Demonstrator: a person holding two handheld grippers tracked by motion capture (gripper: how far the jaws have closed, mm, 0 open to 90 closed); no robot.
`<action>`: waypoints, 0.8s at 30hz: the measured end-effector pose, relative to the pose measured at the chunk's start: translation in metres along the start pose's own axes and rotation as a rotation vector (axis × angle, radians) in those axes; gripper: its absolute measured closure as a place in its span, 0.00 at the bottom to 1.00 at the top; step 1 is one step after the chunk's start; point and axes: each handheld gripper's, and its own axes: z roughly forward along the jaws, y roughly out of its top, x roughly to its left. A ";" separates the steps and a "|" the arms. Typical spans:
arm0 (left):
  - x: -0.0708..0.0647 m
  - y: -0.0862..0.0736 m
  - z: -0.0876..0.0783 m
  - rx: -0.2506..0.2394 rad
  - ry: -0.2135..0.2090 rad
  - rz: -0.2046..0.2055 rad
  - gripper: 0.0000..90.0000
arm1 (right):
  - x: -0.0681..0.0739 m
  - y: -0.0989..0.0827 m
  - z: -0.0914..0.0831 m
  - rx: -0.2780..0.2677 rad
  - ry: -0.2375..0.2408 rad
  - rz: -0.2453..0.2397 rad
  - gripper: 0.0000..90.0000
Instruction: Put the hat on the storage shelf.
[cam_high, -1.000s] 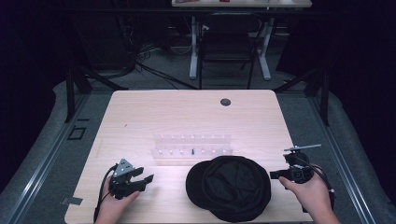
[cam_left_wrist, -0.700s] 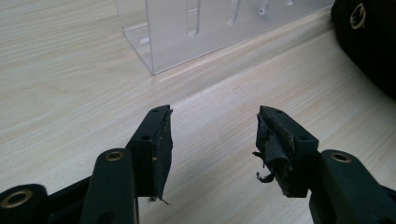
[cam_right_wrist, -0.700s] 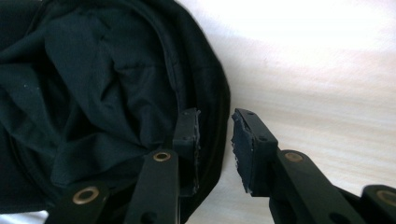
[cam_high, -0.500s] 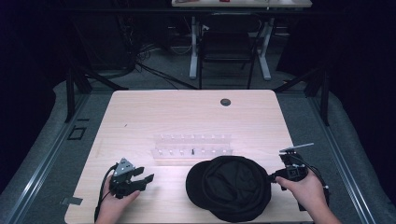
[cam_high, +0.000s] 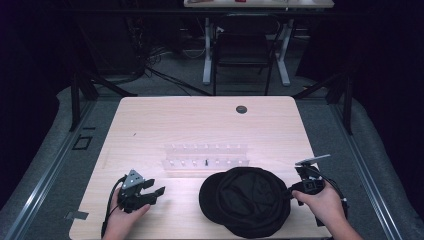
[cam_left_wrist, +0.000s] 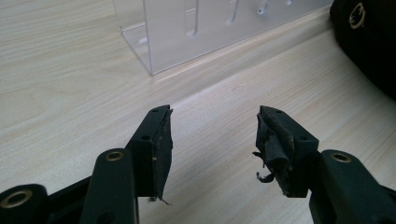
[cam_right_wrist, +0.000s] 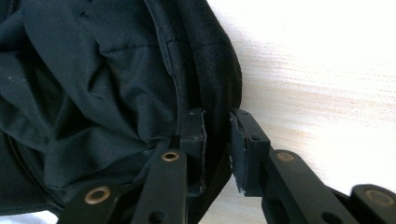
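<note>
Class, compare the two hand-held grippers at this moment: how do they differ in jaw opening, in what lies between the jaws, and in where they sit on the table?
The left hand-held gripper has its jaws spread wide over bare table; the right hand-held gripper has been closing, its jaws narrow around the rim of the black hat. The left sits apart from the hat; the right meets its edge. Both have black jaws and are held low at the near edge.

The left hand (cam_high: 122, 216) enters the high view at about 7 o'clock, holding the left tool (cam_high: 154, 191) low and pointed toward 3 o'clock; its jaws stand wide apart with nothing between them. The right hand (cam_high: 320, 202) enters at about 5 o'clock, its right tool (cam_high: 289, 192) pointed toward 9 o'clock. Its jaws have just been closing and now stand narrow, with a black fabric rim between the pads (cam_right_wrist: 198, 135).
</note>
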 end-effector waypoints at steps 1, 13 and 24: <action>0.000 0.000 0.000 0.000 -0.004 0.003 0.51 | -0.001 0.001 0.001 0.003 0.005 0.003 0.85; 0.000 0.000 0.001 0.000 -0.005 0.005 0.51 | -0.009 0.019 0.010 0.104 0.051 -0.009 0.87; 0.000 0.000 0.001 -0.001 -0.005 0.005 0.51 | -0.009 0.021 0.012 0.147 0.069 -0.015 0.97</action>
